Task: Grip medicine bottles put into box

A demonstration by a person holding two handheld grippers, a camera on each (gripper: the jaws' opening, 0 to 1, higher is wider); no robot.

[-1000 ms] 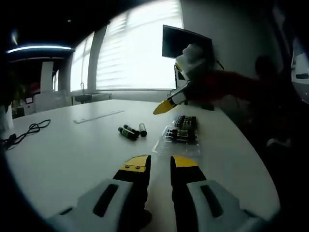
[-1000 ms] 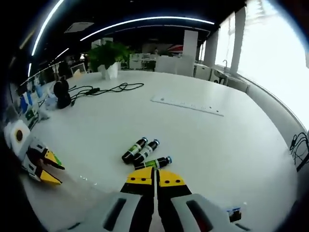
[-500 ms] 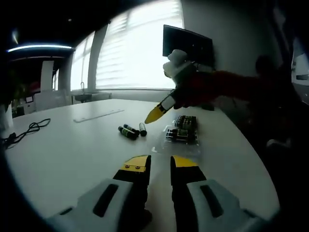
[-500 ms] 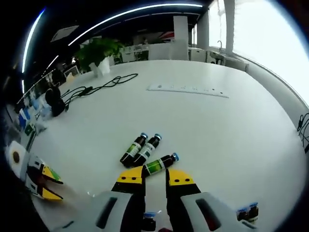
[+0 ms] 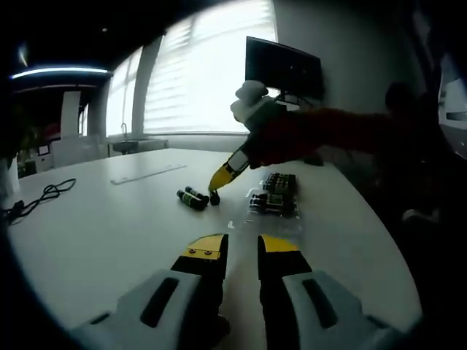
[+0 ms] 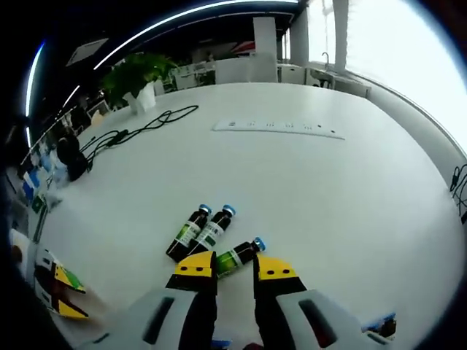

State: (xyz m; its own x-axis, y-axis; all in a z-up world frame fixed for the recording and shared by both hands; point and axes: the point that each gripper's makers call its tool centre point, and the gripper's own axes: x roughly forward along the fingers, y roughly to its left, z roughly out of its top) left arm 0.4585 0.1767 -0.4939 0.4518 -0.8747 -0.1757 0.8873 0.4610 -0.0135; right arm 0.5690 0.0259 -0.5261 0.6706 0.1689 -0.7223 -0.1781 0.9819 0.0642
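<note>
Three small dark medicine bottles lie on the white table [image 6: 343,189]. In the right gripper view, two with green labels [image 6: 187,232] [image 6: 211,230] lie side by side, and a third bottle [image 6: 238,255] lies between the tips of my right gripper [image 6: 235,265], whose jaws stand apart around it. The left gripper view shows that right gripper's yellow tip [image 5: 219,179] down at the bottles [image 5: 194,198]. A clear plastic box [image 5: 271,206] with several bottles in it sits to their right. My left gripper [image 5: 241,246] hovers open over bare table, well short of them.
A flat white strip [image 6: 277,129] lies further back on the table, and black cables [image 6: 146,122] and a potted plant [image 6: 135,80] at the far left. A dark monitor [image 5: 283,67] stands behind the box. Bright blinds fill the back wall.
My right gripper has opened and dropped towards the bottles, its jaws now straddling the nearest one. The left gripper has stayed still.
</note>
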